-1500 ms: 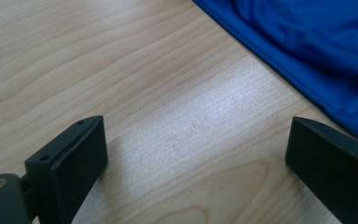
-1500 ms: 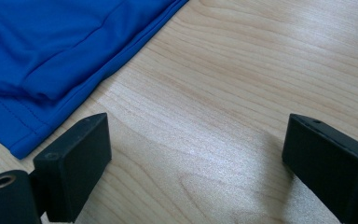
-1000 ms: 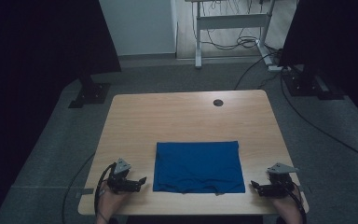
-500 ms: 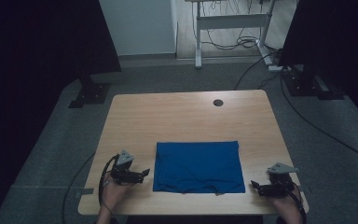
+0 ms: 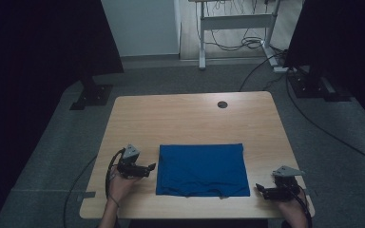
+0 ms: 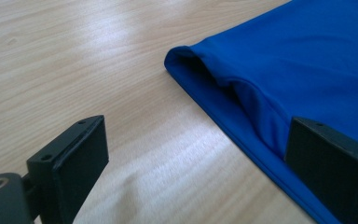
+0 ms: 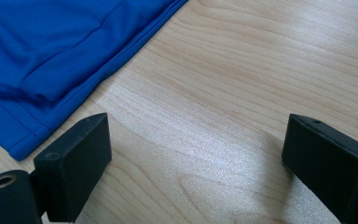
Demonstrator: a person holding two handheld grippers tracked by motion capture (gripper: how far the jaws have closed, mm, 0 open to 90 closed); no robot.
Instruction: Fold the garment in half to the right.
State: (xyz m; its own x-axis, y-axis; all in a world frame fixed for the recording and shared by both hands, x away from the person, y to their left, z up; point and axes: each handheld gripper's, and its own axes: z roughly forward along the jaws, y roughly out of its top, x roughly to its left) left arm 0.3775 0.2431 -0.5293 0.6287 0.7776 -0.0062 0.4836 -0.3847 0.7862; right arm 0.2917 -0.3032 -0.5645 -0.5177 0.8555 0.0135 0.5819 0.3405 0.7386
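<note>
High view: blue cloth (image 5: 200, 170) lies folded flat, rectangular, on the near half of the wooden table (image 5: 180, 118), centred betw. my two hands. My left gripper (image 5: 151, 167) sits just off the cloth's left edge, tips pointing at it. My right gripper (image 5: 259, 189) sits near the cloth's near-right corner, pointing toward it, a small gap of bare wood between. Small dark round hole (image 5: 222, 104) at the table's far side, well apart from the cloth. Desk frame w/ cables (image 5: 235, 21) on the floor beyond.

Left gripper view gives what the high view can't: cloth (image 6: 284, 60) edge is layered, top layer lifted a bit so a pocket-like opening shows at the corner; hemmed lower layer runs diagonal across the wood. One jaw is over bare table, the other over the cloth edge. Can't tell if that jaw touches fabric.

Right gripper view: cloth (image 7: 60, 51) corner at upper left, stitched hem visible, soft wrinkles. Both jaws over bare wood, cloth corner just beside one jaw, not betw. them.

Tools: both spread wide, near full gape by the look. Nothing gripped in either.
</note>
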